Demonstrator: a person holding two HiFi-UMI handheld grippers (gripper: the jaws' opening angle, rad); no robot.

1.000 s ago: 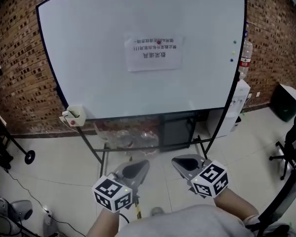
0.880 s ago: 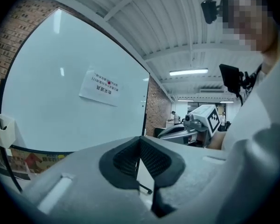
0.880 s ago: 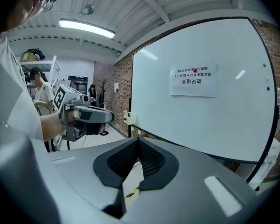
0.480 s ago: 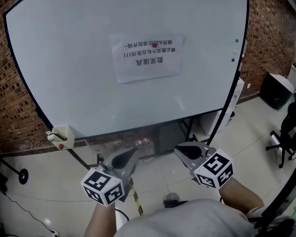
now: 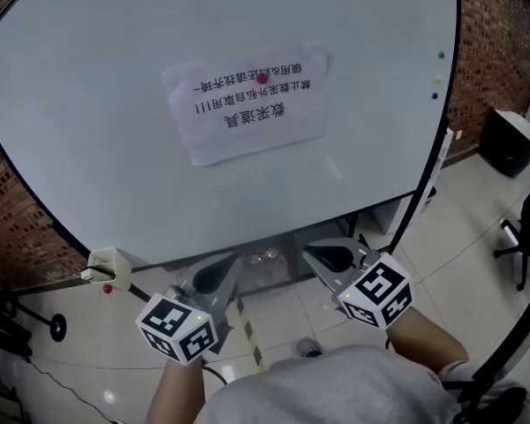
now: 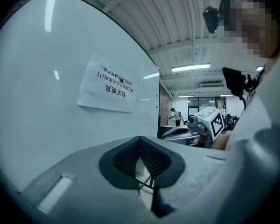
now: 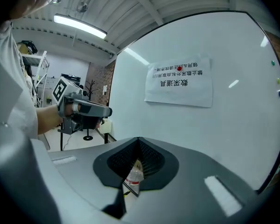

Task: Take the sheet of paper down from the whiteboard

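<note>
Facing the whiteboard, I have bare white surface on every side of the sheet of paper, which hangs at upper middle, clear of the dark frame edge. My left gripper and right gripper hover below the board's bottom edge, well apart from the sheet, both clenched on nothing. A red magnet sits near the sheet's top edge

- Your room is bright and evenly lit by ceiling strip lights.
- Those lights glare as small white streaks on the whiteboard, mostly near its top.
- Your head view bows the whiteboard's edges into curves.
- The left and right gripper views bend hard at the rim and go black in the corners.
- Print on the paper stays legible, and shadows are faint.
</note>
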